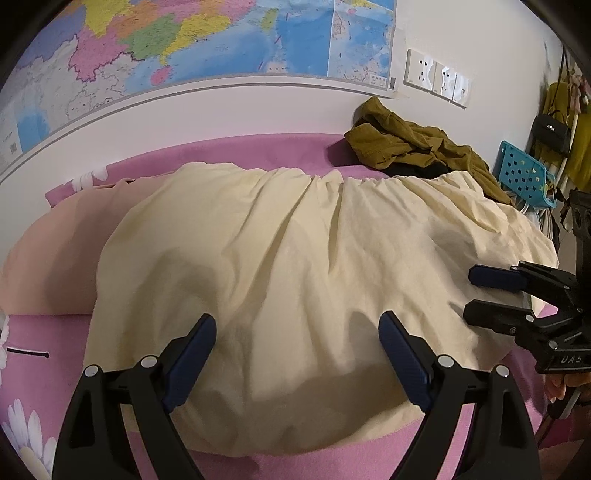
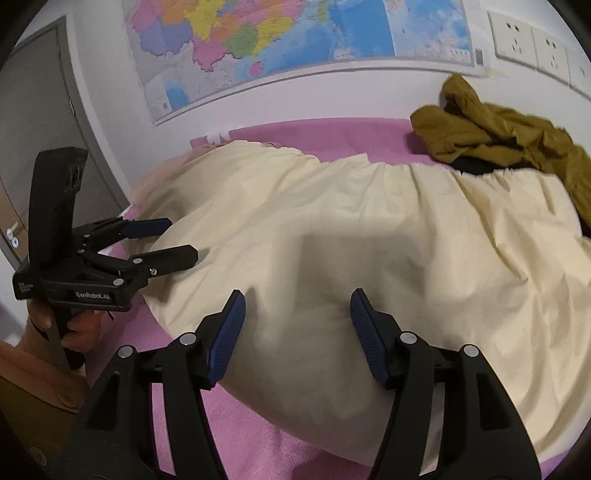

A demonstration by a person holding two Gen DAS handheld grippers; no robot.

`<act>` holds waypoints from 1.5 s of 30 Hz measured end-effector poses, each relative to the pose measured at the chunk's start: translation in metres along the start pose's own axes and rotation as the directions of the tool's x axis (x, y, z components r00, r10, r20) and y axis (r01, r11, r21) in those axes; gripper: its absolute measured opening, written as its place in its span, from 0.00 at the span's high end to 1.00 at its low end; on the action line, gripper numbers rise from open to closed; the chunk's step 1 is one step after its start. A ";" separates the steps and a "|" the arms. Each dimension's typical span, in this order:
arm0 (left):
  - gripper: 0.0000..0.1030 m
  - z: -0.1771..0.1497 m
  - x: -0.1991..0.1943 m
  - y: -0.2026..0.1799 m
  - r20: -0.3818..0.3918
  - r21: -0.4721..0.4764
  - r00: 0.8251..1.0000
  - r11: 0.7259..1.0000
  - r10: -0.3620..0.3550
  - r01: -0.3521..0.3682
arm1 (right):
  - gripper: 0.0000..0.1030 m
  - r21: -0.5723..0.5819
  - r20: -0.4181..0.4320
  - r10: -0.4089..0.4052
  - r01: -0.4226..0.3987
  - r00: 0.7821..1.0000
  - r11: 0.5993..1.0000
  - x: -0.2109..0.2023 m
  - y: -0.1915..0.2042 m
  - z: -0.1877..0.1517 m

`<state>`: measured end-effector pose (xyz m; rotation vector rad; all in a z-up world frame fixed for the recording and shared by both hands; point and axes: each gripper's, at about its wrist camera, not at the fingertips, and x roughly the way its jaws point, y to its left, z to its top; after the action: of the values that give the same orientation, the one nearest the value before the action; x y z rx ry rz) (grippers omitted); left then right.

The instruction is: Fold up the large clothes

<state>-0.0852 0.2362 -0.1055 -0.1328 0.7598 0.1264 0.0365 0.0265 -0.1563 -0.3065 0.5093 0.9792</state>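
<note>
**On the pink bed: cream garment spread flat, both grippers hovering at its near edge**

Across the pink bedsheet [image 1: 258,147] lies a large cream garment [image 1: 295,240], spread wide with its gathered far edge running left to right and soft wrinkles over the middle. Its near edge curves toward the cameras. Under its left side a peach cloth [image 1: 55,251] shows, lying flat on the sheet.

At the far right, near the wall, an olive garment [image 1: 406,144] sits in a crumpled heap, with something black just under it; its near end touches the cream garment's far right corner.

Left gripper [image 1: 297,328]: its jaws stand spread wide over the near part of the cream garment, nothing between them. Whether the tips touch the cloth cannot be told.

Right gripper [image 2: 295,310]: its jaws are apart too, less wide, with only the cream cloth lying beneath the gap and no fold pinched. In the left view it comes in from the right edge, over the garment's right side.

On the wall behind hang a coloured map [image 2: 295,33] and white sockets [image 1: 437,75]. A blue perforated basket [image 1: 521,170] stands at the far right, beyond the bed.
</note>
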 end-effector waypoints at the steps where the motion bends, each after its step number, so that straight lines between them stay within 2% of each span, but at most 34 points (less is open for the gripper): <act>1: 0.16 -0.001 -0.003 0.002 0.007 -0.005 1.000 1.000 -0.006 0.006 | 0.43 -0.007 0.005 0.004 -0.004 1.000 1.000 -0.003 0.003 0.001; 5: 0.16 -0.004 -0.013 0.008 0.023 -0.014 1.000 1.000 0.016 -0.016 | 0.39 -0.058 0.036 0.039 -0.037 0.999 0.998 -0.015 0.017 0.005; 11: 0.16 -0.006 -0.022 0.014 0.046 -0.017 0.997 0.998 0.056 -0.055 | 0.38 -0.095 0.050 0.064 -0.059 0.997 0.994 -0.016 0.032 0.008; 17: 0.17 -0.015 -0.005 0.024 0.001 -0.032 0.998 0.997 0.070 -0.070 | 0.35 -0.097 0.020 0.055 -0.053 0.998 0.994 -0.009 0.037 0.004; 19: 0.17 -0.018 0.003 0.031 -0.022 -0.057 0.999 0.997 0.042 -0.043 | 0.31 -0.112 0.012 0.054 -0.053 0.998 0.992 -0.008 0.041 0.002; 22: 0.17 -0.019 -0.002 0.037 -0.016 -0.087 1.000 0.996 0.017 -0.018 | 0.26 -0.155 0.006 0.054 -0.053 0.999 0.987 -0.008 0.053 0.001; 27: 0.17 -0.022 -0.029 0.055 0.037 -0.158 0.999 0.987 -0.029 0.034 | 0.18 -0.298 -0.010 0.016 -0.018 1.000 0.955 -0.001 0.080 -0.003; 30: 0.16 -0.029 -0.043 0.063 0.048 -0.178 0.998 0.983 -0.036 0.043 | 0.16 -0.399 -0.043 -0.050 0.028 0.998 0.917 0.016 0.094 -0.011; 33: 0.13 -0.041 -0.052 0.070 0.029 -0.202 0.998 0.978 -0.056 0.060 | 0.15 -0.471 -0.039 -0.120 0.088 0.992 0.878 0.030 0.101 -0.017; 36: 0.13 -0.055 -0.051 0.072 -0.006 -0.225 0.995 0.970 -0.095 0.091 | 0.19 -0.486 -0.020 -0.160 0.130 0.987 0.864 0.036 0.097 -0.017; 39: 0.13 -0.067 -0.045 0.068 -0.038 -0.254 0.983 0.953 -0.179 0.164 | 0.28 -0.462 -0.019 -0.145 0.120 0.989 0.879 0.037 0.091 -0.013; 41: 0.13 -0.071 -0.037 0.062 -0.056 -0.265 0.969 0.939 -0.241 0.219 | 0.45 -0.441 -0.017 -0.121 0.101 0.993 0.892 0.032 0.088 -0.008; 42: 0.13 -0.072 -0.034 0.059 -0.059 -0.274 0.960 0.929 -0.273 0.248 | 0.48 -0.420 -0.015 -0.102 0.086 0.995 0.904 0.029 0.085 -0.003; 43: 0.12 -0.071 -0.030 0.056 -0.057 -0.280 0.951 0.919 -0.303 0.276 | 0.57 -0.404 -0.013 -0.087 0.074 0.996 0.912 0.025 0.085 0.000; 45: 0.12 -0.065 -0.024 0.054 -0.028 -0.297 0.939 0.900 -0.344 0.321 | 0.59 -0.365 -0.003 -0.056 0.052 0.998 0.930 0.019 0.081 0.006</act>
<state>-0.1552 0.2767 -0.1399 -0.5468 0.7848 -0.0968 -0.0220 0.0856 -0.1628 -0.6584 0.3251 1.0168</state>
